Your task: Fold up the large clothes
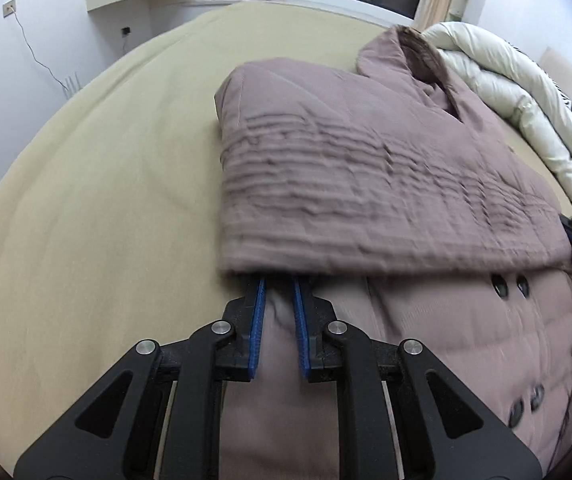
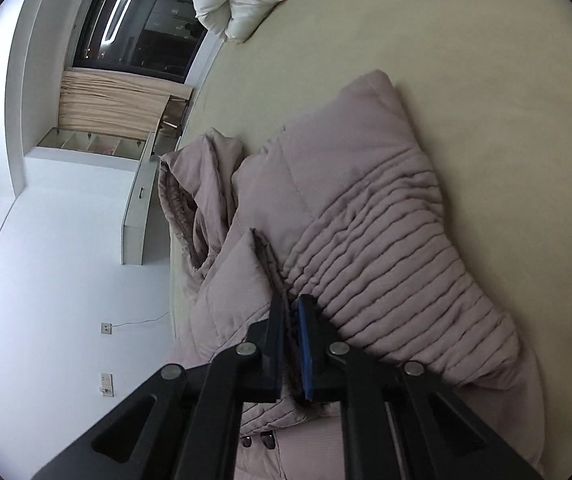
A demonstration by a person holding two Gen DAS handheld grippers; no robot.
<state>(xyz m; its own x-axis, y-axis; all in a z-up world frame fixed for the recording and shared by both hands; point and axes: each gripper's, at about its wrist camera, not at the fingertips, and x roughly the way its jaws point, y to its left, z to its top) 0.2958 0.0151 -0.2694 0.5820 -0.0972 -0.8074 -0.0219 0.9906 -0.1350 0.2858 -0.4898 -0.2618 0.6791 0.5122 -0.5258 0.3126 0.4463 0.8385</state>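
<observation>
A mauve padded coat (image 1: 366, 168) lies half-folded on a bed (image 1: 86, 200), both the left gripper (image 1: 280, 292) and right gripper (image 2: 292, 312) clamped on its fabric.

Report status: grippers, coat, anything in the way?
Left gripper shut on coat fabric. Right gripper shut at the fold edge. Coat half-folded on bed. White duvet clear.
</observation>
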